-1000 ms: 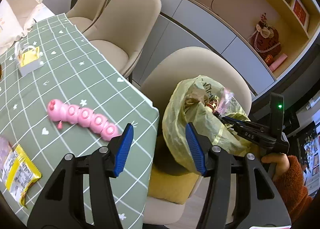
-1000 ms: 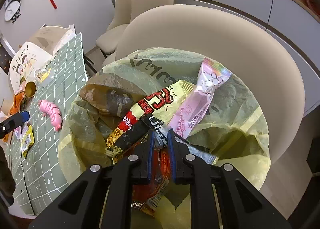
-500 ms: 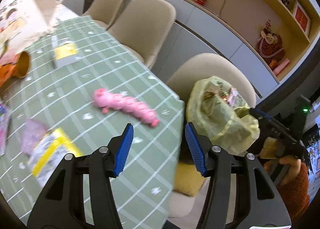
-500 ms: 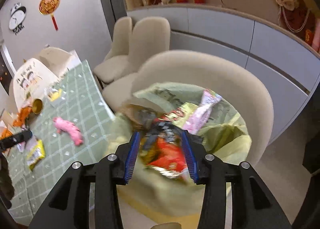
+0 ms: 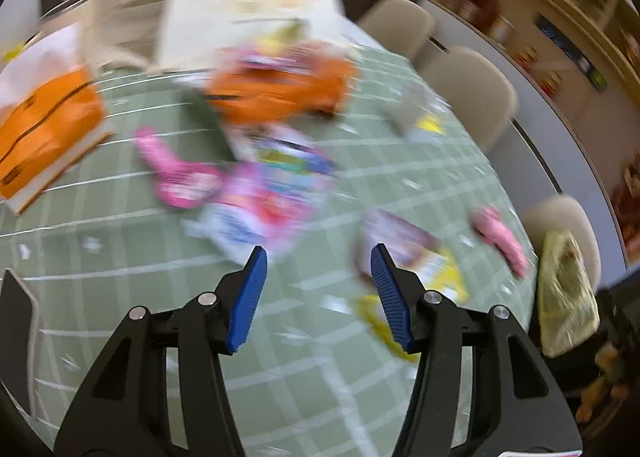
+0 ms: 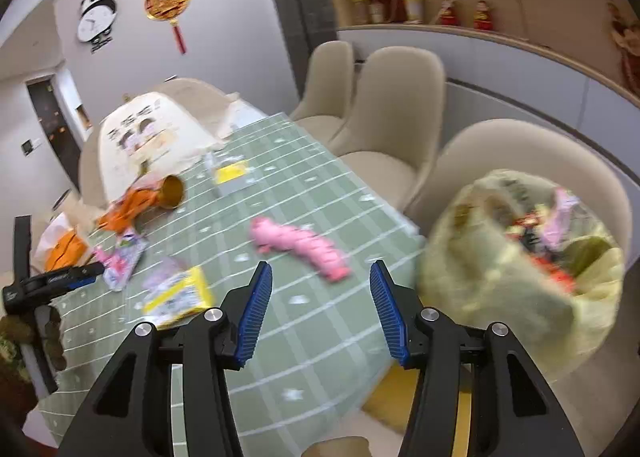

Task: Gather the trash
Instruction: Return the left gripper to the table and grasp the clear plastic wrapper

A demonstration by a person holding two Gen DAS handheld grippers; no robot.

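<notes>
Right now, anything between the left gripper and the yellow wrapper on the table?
Nothing visible. The left gripper is open and empty over the green tablecloth; the yellow wrapper lies flat just beyond its right finger, only bare cloth between. The frame is blurred.

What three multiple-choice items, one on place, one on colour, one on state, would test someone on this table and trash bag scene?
1. Where is the trash bag?
A. on a chair
B. on the table
C. on the shelf

2. What colour is the caterpillar toy?
A. blue
B. pink
C. green

3. How is the gold cup?
A. upright
B. stacked
C. on its side

Answers: 1 A, the bag sits on the chair beside the table. 2 B, its body is pink. 3 C, its mouth faces sideways.
</notes>
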